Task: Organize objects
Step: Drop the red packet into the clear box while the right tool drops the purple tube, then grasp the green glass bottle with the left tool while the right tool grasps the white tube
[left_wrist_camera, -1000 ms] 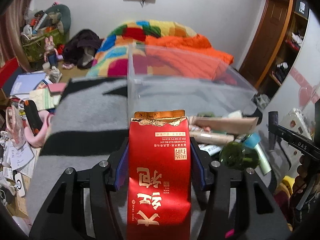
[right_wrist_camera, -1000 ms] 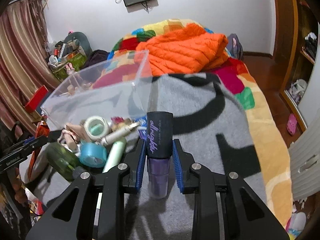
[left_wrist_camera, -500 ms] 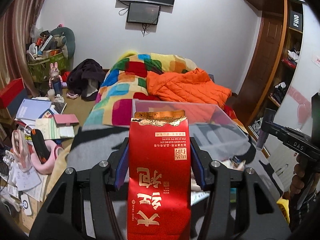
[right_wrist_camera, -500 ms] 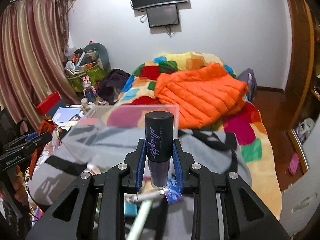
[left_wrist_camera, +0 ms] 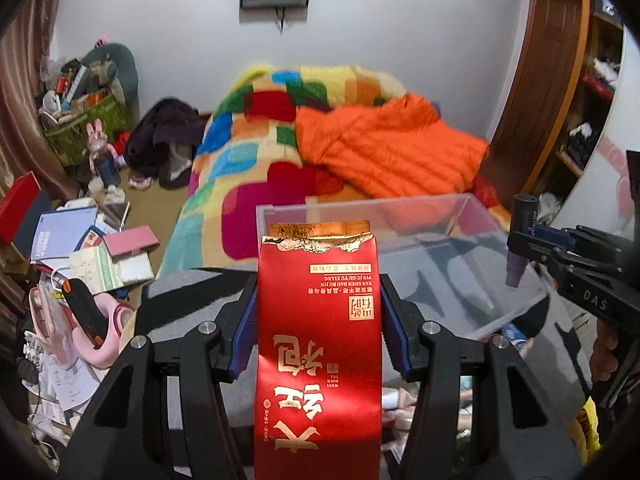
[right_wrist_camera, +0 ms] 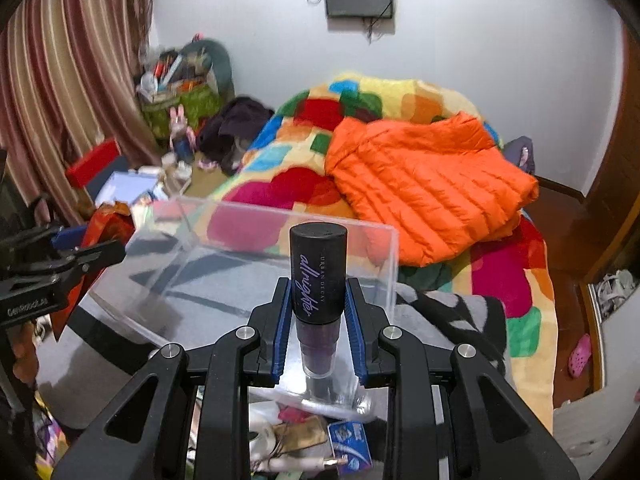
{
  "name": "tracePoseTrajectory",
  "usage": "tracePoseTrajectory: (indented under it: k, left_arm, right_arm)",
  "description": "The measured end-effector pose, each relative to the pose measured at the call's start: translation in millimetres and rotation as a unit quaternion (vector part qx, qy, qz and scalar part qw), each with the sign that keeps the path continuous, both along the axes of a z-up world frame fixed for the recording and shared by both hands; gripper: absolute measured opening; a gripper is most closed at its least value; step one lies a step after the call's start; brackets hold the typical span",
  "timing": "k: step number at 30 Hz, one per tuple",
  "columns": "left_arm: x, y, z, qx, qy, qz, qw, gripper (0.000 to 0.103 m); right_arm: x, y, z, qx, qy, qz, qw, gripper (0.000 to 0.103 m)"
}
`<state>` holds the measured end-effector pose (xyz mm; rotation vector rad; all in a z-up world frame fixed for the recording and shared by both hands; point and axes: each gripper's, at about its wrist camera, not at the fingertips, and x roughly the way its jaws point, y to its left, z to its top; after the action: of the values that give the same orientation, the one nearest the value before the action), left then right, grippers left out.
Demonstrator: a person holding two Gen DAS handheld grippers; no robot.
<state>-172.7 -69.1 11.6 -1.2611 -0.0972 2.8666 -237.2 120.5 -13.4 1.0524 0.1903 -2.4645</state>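
left gripper (left_wrist_camera: 318,320) pinches the red tea pouch (left_wrist_camera: 318,344) upright; right gripper (right_wrist_camera: 318,320) clamps the black-capped bottle (right_wrist_camera: 319,280). both hang near the clear bin (left_wrist_camera: 400,216). we judge: get each well over the rim, lower inside, then release, bottle upright.

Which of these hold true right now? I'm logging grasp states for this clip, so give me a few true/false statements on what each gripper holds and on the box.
1. The left gripper holds a red tea packet. True.
2. The right gripper is open and holds nothing. False: its jaws clamp a black-capped spray bottle.
3. The clear plastic box sits on the bed ahead of both grippers. True.
4. The orange jacket lies inside the box. False: it lies on the colourful blanket beyond it.
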Motion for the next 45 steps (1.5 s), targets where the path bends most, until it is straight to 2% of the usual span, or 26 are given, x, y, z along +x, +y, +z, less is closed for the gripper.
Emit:
tracePoseTrajectory:
  k: [7, 11, 19, 28, 30, 32, 37, 38, 40, 41, 45]
  left_arm:
    - [-34, 14, -20, -0.025, -0.057, -0.025, 0.9977, 0.055]
    - [-47, 23, -26, -0.040, -0.072, -0.034, 0.9960, 0.055]
    - [-59, 36, -34, -0.046, -0.099, -0.062, 0.9921, 0.055]
    - [-38, 39, -13, -0.041, -0.065, -0.071, 0.9945, 0.055]
    - [-26, 42, -4, -0.050, -0.045, -0.071, 0.9952, 0.059]
    - [-16, 43, 4, -0.052, -0.027, -0.070, 0.9958, 0.067]
    - [17, 46, 18, -0.042, 0.007, -0.069, 0.9967, 0.072]
    - [23, 47, 19, -0.040, 0.012, -0.067, 0.9969, 0.075]
    - [34, 47, 21, -0.035, 0.025, -0.061, 0.9972, 0.091]
    - [41, 48, 21, -0.033, 0.031, -0.058, 0.9973, 0.093]
    - [65, 54, 16, -0.044, 0.045, -0.051, 0.9967, 0.093]
  right_arm:
    - [-21, -24, -30, 0.059, -0.042, 0.037, 0.997, 0.023]
    - [-26, -38, -44, 0.082, -0.062, 0.059, 0.993, 0.023]
    - [-30, -47, -52, 0.092, -0.081, 0.073, 0.990, 0.023]
    - [-21, -41, -41, 0.071, -0.077, 0.071, 0.992, 0.030]
    - [-14, -37, -35, 0.064, -0.068, 0.068, 0.993, 0.030]
    - [-7, -31, -27, 0.053, -0.059, 0.064, 0.995, 0.032]
    - [15, -14, -8, 0.026, -0.032, 0.048, 0.998, 0.042]
    - [21, -8, -3, 0.019, -0.024, 0.044, 0.999, 0.046]
    - [30, 0, 2, 0.007, -0.015, 0.036, 0.999, 0.051]
    - [35, 6, 5, 0.002, -0.009, 0.030, 1.000, 0.052]
    - [57, 23, 6, -0.015, -0.001, 0.014, 1.000, 0.053]
